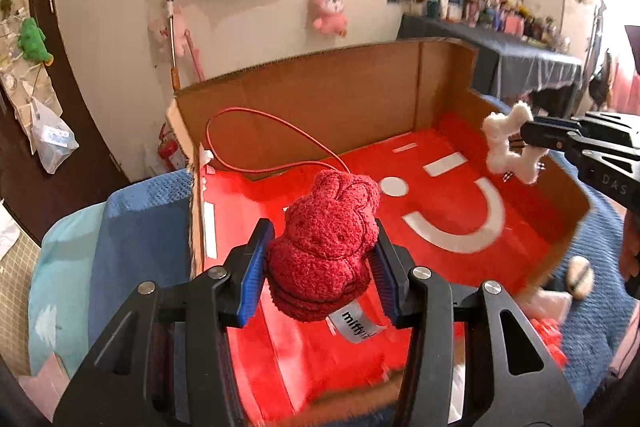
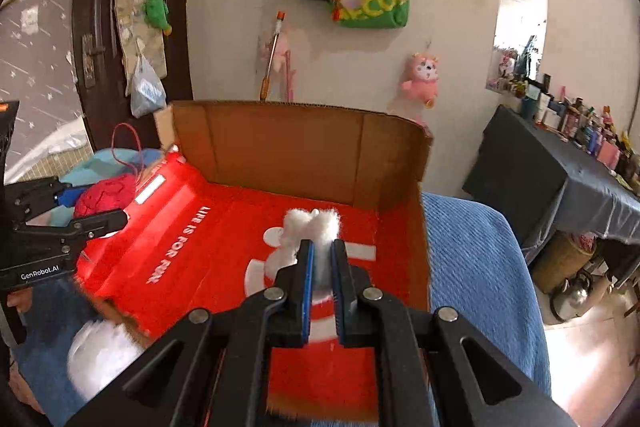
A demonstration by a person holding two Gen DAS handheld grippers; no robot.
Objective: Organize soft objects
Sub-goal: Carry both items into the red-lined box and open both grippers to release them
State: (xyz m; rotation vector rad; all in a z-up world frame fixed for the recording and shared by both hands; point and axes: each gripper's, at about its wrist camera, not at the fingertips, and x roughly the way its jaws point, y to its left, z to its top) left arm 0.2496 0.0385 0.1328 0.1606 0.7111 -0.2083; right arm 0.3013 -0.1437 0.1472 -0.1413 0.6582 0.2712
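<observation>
My left gripper (image 1: pixel 322 241) is shut on a red fuzzy rabbit plush (image 1: pixel 326 243) with a red cord loop, held over the left part of the open cardboard box (image 1: pixel 320 99) with a red floor. My right gripper (image 2: pixel 321 247) is shut on a white fluffy star-shaped plush (image 2: pixel 312 227), held above the box's middle. In the left wrist view the white plush (image 1: pixel 508 147) and the right gripper (image 1: pixel 532 137) hang over the box's right side. In the right wrist view the red plush (image 2: pixel 106 199) and the left gripper (image 2: pixel 96 207) are at the box's left edge.
The box lies on a blue blanket (image 2: pixel 472 259). A white fluffy toy (image 2: pixel 100 355) lies by the box's near left corner. A beige round toy (image 1: pixel 580 273) lies on the blanket outside the box's right wall. A dark-clothed table (image 2: pixel 560 179) with bottles stands at right.
</observation>
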